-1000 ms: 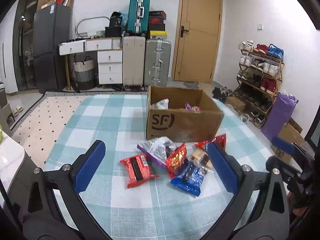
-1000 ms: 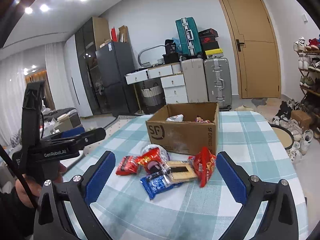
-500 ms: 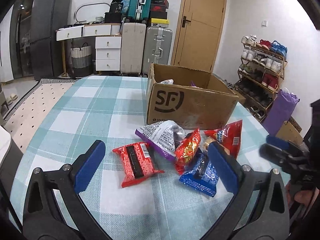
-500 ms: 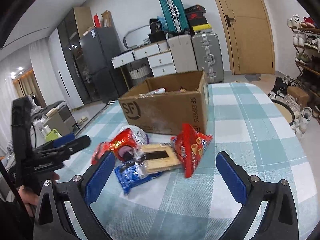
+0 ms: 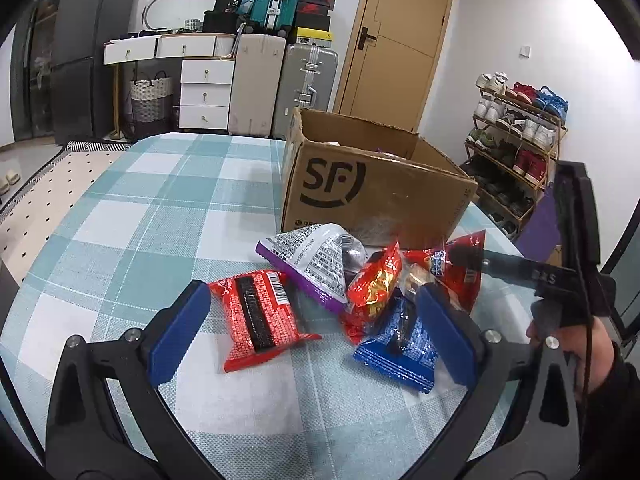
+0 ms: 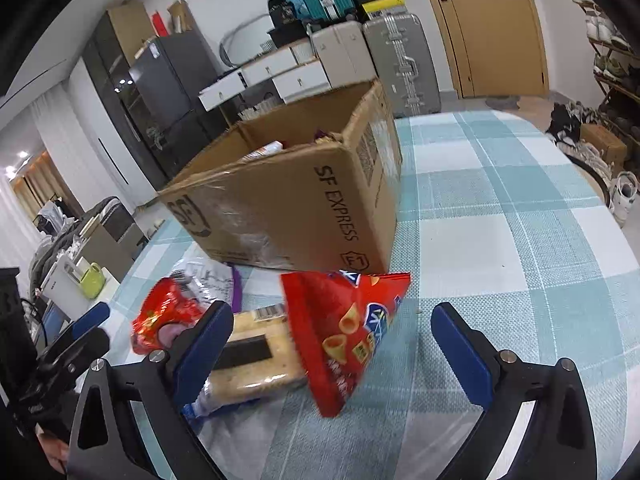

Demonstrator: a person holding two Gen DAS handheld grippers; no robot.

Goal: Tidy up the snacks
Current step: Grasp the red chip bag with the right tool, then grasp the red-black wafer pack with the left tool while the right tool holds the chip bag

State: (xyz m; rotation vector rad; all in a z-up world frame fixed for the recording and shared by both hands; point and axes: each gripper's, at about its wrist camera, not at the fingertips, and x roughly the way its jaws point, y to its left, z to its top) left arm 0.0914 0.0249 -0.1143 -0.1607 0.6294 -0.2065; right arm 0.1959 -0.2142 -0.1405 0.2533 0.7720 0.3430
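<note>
An open SF cardboard box (image 5: 376,192) (image 6: 304,208) holds a few snacks on the checked tablecloth. In front of it lies a pile: a red flat pack (image 5: 258,316), a purple-white bag (image 5: 316,262), a small red-gold pack (image 5: 374,284), a blue pack (image 5: 400,344), a cracker pack (image 6: 256,354) and a red cone-snack bag (image 6: 344,328). My left gripper (image 5: 312,334) is open, low over the red flat pack and blue pack. My right gripper (image 6: 332,354) is open around the red cone-snack bag, which also shows in the left wrist view (image 5: 456,272).
The table's rounded edge (image 6: 592,184) drops off at the right toward a shoe rack (image 5: 516,128). Suitcases (image 5: 308,80), drawers (image 5: 204,92) and a door (image 5: 396,40) stand behind. The right gripper's body (image 5: 568,264) shows at the left wrist view's right side.
Both grippers have moved forward and down toward the snack pile. The right gripper now straddles the red cone-snack bag. Both stay open.
</note>
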